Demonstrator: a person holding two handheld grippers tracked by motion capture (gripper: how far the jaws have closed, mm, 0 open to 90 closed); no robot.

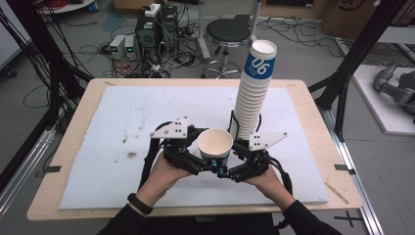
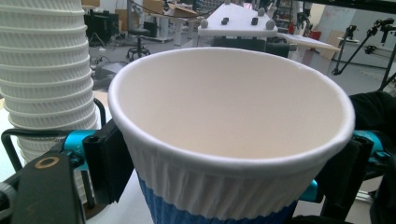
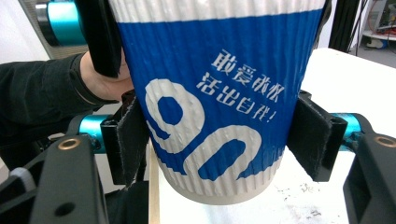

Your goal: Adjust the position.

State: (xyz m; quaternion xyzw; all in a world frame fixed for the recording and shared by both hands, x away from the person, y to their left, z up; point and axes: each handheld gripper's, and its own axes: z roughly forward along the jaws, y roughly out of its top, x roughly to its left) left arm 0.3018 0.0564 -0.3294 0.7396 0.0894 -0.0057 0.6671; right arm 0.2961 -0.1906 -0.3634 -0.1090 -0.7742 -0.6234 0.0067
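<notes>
Held at lower centre of the high view, above the white mat [image 1: 122, 147]: paper cup [image 1: 215, 145] clamped between left gripper [image 1: 203, 164] and right gripper [image 1: 234, 169], cup stack [image 1: 253, 93] just behind.

I see open mat [image 1: 122, 147] on the left; cup stack [image 1: 252, 93] blocks just behind right gripper [image 1: 241, 169]; right edge tight.

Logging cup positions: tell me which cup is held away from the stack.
The single open cup, mouth up, clamped between both grippers in front of the person; every other cup sits nested in the tall stack behind it.
</notes>
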